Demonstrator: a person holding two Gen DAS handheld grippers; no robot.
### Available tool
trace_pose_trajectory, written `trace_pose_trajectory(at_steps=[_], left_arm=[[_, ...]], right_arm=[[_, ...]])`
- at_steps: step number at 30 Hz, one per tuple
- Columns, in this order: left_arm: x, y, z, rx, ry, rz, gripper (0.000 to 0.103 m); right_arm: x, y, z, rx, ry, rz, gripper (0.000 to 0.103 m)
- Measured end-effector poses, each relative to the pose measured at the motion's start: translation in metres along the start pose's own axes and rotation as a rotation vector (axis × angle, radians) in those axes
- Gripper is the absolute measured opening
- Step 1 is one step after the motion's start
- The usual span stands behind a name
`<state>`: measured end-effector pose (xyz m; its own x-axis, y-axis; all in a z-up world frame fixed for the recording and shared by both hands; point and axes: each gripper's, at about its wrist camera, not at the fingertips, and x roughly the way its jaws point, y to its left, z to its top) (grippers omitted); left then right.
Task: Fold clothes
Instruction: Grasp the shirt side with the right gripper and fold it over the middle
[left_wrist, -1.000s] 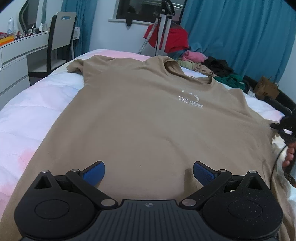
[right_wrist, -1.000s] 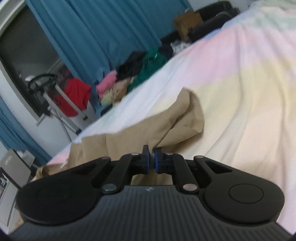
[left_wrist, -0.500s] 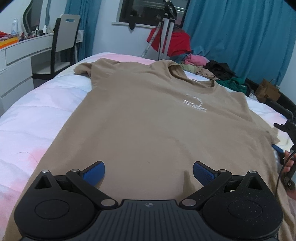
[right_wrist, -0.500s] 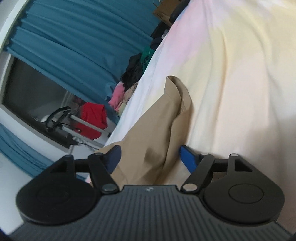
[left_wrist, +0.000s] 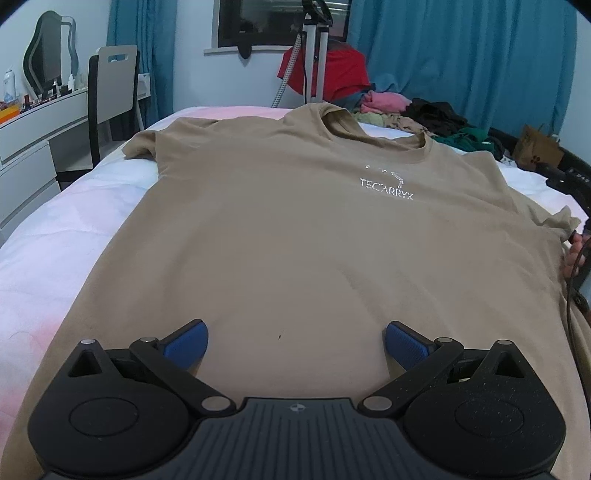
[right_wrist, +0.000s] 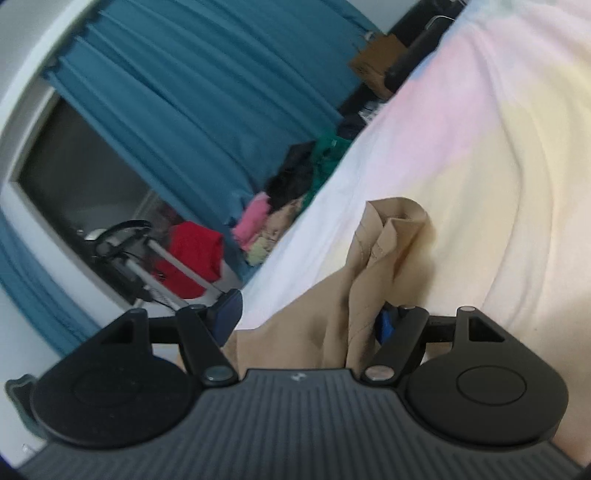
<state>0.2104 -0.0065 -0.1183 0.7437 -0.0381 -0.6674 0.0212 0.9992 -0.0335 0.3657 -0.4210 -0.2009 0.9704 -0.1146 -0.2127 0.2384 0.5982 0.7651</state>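
T-shirt: tan cotton T-shirt (left_wrist: 295, 229) with white chest lettering lies face up across the frame's middle on the pastel bed (left_wrist: 55, 236), spread flat for folding.
Sleeve: bunched sleeve (right_wrist: 388, 251) at centre, probably to be straightened.
Left gripper (left_wrist: 295, 341): spread over the hem, holding nothing.
Right gripper (right_wrist: 306, 317): spread, sleeve cloth between unpinched.

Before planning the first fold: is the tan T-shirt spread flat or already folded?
Mostly spread: the tan T-shirt lies face-up on the bed, logo showing. Only its sleeve is bunched.
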Motion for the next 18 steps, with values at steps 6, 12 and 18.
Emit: trace_pose_trajectory(at_steps=[6, 12, 18], left_arm=[[-0.001, 0.001, 0.000, 0.006, 0.003, -0.004, 0.103], [-0.005, 0.002, -0.001, 0.001, 0.013, -0.006, 0.103], [-0.010, 0.001, -0.004, 0.006, 0.016, -0.011, 0.103]], right_arm=[[-0.029, -0.029, -0.002, 0.046, 0.032, 0.006, 0.069], [-0.037, -0.026, -0.004, 0.067, 0.135, -0.003, 0.070], [-0.006, -0.004, -0.009, 0.060, 0.153, -0.078, 0.074]])
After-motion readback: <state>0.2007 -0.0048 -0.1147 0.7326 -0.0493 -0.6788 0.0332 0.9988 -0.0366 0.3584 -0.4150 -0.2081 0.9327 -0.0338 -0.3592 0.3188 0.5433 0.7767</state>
